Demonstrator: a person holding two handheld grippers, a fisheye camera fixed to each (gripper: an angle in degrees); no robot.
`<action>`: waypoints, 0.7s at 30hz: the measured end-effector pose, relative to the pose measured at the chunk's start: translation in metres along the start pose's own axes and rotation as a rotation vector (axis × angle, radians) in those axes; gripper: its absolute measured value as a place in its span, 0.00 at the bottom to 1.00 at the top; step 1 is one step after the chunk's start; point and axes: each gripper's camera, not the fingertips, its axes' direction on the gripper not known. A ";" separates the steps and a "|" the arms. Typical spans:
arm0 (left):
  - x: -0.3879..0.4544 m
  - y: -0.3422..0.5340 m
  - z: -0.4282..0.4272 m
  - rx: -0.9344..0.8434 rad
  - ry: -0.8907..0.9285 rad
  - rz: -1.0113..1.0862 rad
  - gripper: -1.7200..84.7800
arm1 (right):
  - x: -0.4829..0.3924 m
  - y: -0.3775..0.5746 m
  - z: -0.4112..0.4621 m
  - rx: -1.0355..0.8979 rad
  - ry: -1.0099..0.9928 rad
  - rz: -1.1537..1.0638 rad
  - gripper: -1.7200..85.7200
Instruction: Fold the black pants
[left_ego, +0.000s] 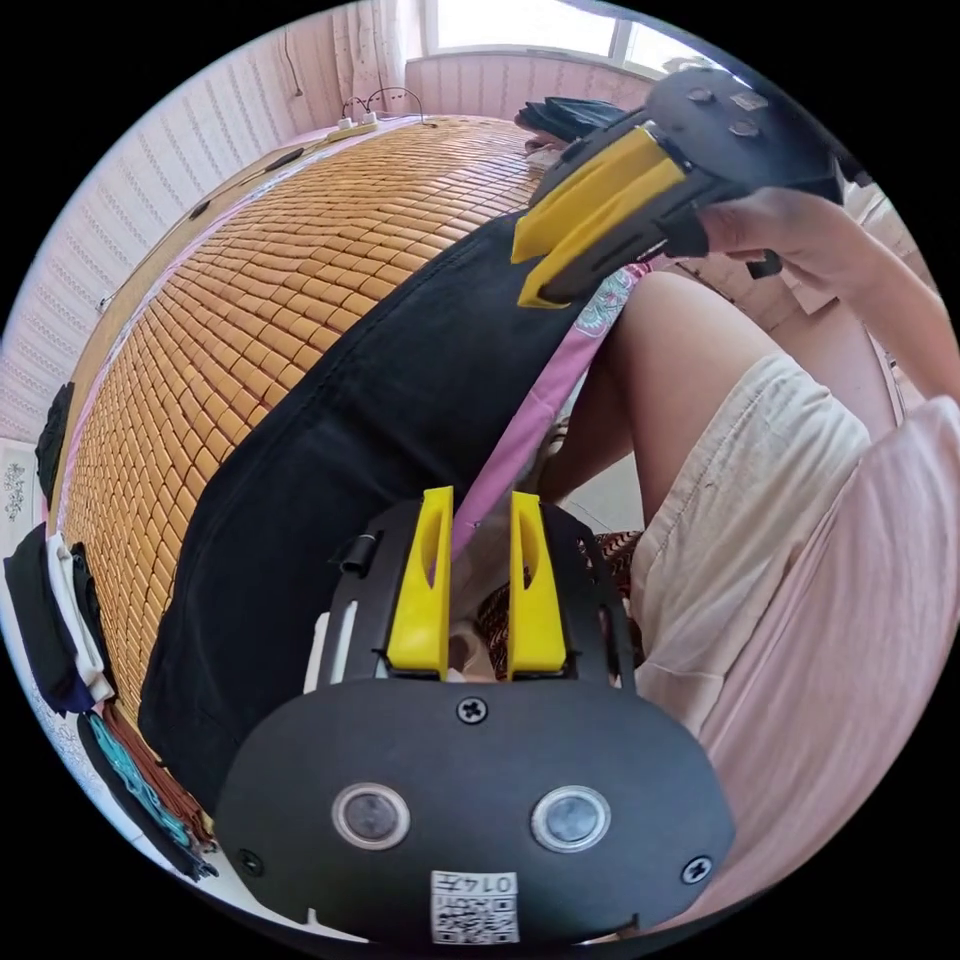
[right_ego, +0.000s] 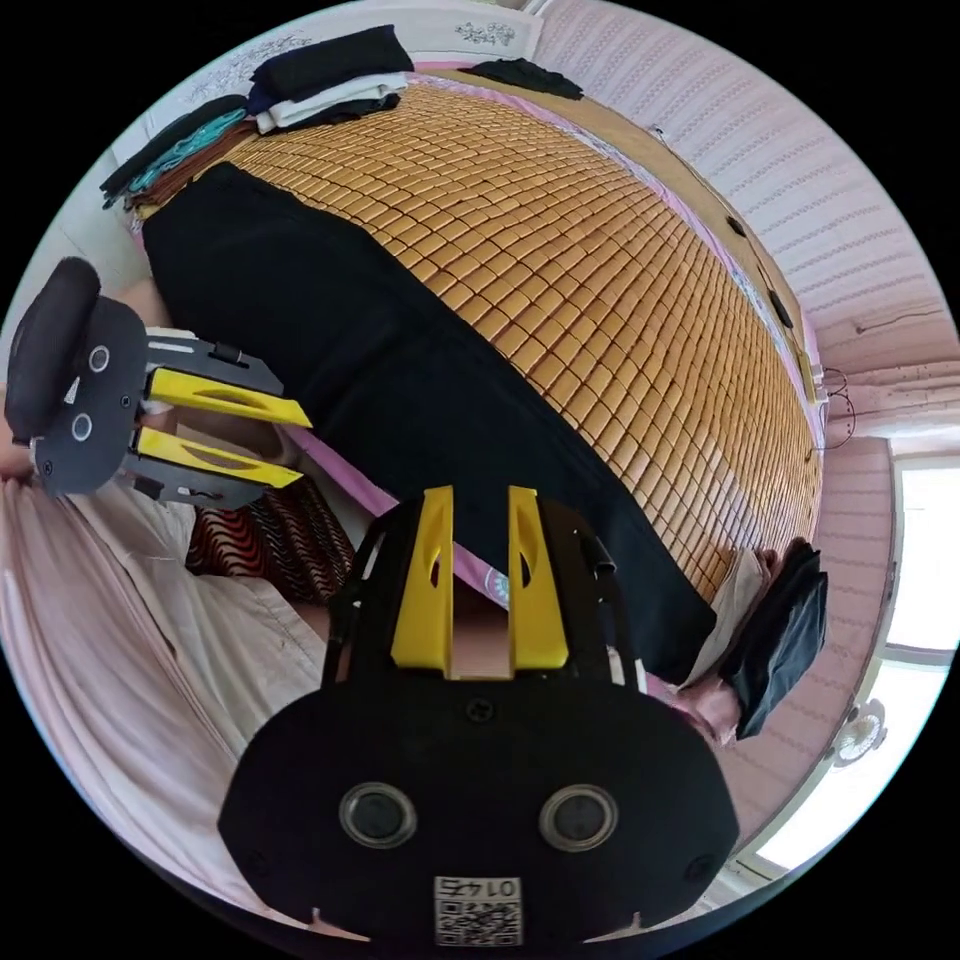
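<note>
The black pants (left_ego: 380, 400) lie stretched out along the near edge of a bed covered by an orange bamboo mat (left_ego: 250, 280); in the right gripper view the pants (right_ego: 400, 370) run as a long dark band along the same edge. My left gripper (left_ego: 478, 500) is open, its yellow jaws apart just off the bed's edge beside the pants, with nothing between them. My right gripper (right_ego: 478, 498) is open too, its tips near the pants' edge. The right gripper (left_ego: 535, 270) shows at the top of the left gripper view, the left gripper (right_ego: 295, 445) at the left of the right gripper view.
Folded clothes are stacked at one end of the bed (right_ego: 320, 75), and more dark garments lie at the other end (right_ego: 780, 620). A pink sheet edge (left_ego: 530, 400) hangs below the mat. The person's legs and light clothing (left_ego: 800, 560) stand close against the bedside.
</note>
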 end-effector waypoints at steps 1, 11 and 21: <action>-0.001 -0.001 0.000 -0.001 -0.003 -0.007 0.13 | 0.015 0.020 0.006 0.014 -0.015 0.056 0.13; -0.008 -0.018 0.009 -0.068 -0.039 -0.031 0.13 | 0.211 0.271 0.069 0.204 -0.207 1.097 0.21; -0.018 -0.031 -0.004 -0.090 -0.023 -0.043 0.12 | 0.286 0.402 0.153 0.302 -0.452 1.458 0.16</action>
